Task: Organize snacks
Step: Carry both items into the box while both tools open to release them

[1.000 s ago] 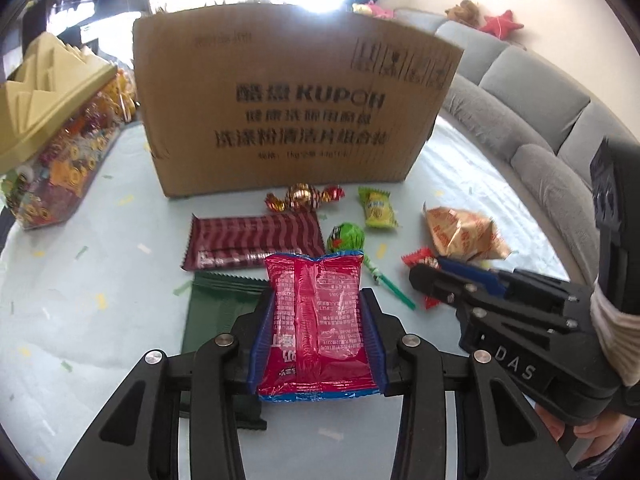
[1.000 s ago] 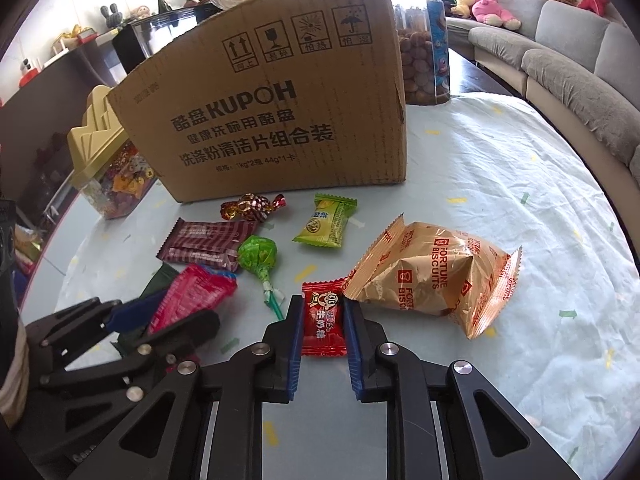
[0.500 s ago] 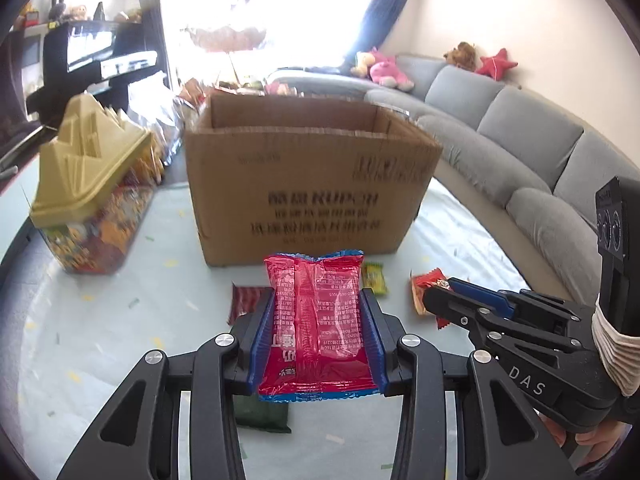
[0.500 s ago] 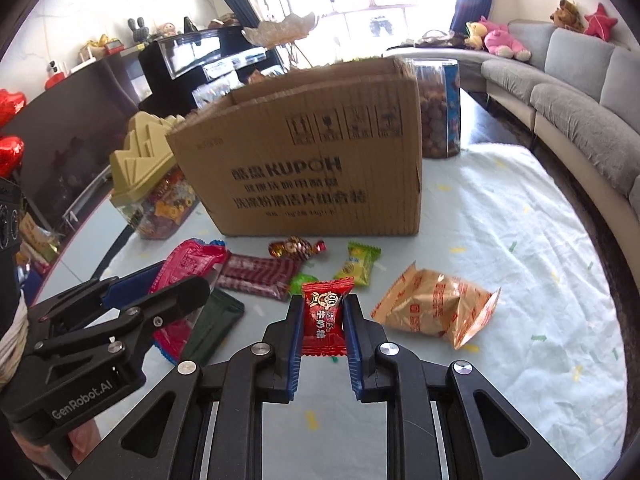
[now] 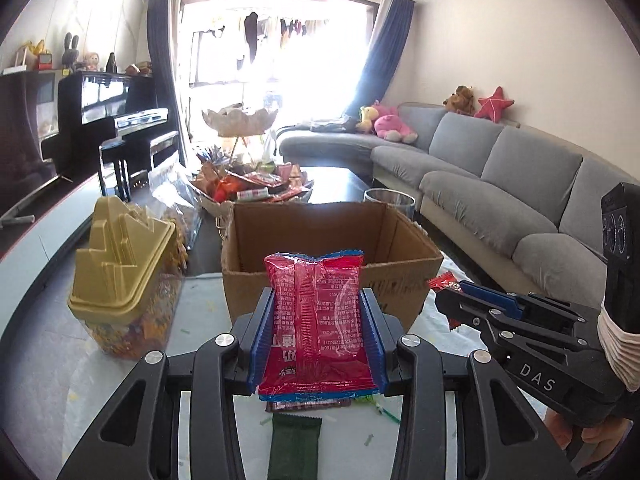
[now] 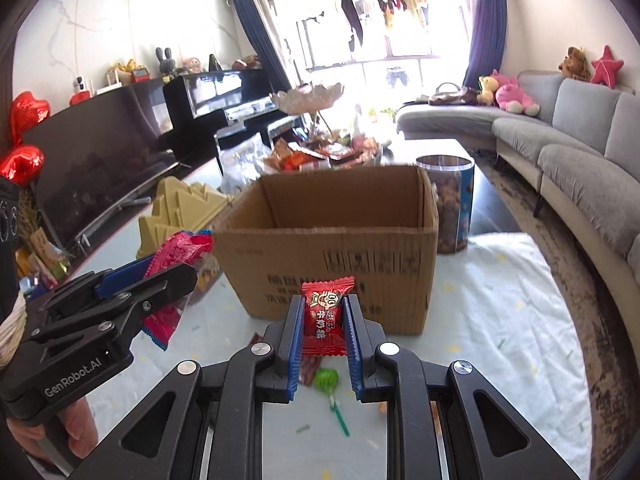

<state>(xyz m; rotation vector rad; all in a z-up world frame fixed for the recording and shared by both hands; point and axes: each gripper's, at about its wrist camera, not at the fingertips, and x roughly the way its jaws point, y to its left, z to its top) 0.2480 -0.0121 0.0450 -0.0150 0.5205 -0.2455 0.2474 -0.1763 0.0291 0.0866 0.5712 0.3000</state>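
My left gripper [image 5: 316, 300] is shut on a red snack packet [image 5: 316, 320], held up in front of the open cardboard box [image 5: 332, 276]. My right gripper [image 6: 323, 308] is shut on a small red candy [image 6: 325, 316], also raised before the same box [image 6: 332, 272]. In the right wrist view the left gripper [image 6: 176, 268] with its red packet [image 6: 180, 248] shows at the left. The left wrist view has the right gripper [image 5: 448, 292] and its candy [image 5: 444, 282] at the right. The box's inside looks bare where it shows.
Below on the white cloth lie a green lollipop [image 6: 326, 380], a dark green packet [image 5: 294, 444] and a dark red wrapper edge. A gold-lidded candy jar [image 5: 120, 280] stands left of the box, a clear canister [image 6: 452, 208] behind its right. A grey sofa [image 5: 520, 208] runs along the right.
Both grippers rose with their snacks and tilted up. The view went from the box's front and the snacks on the cloth to looking over the rim into the open box.
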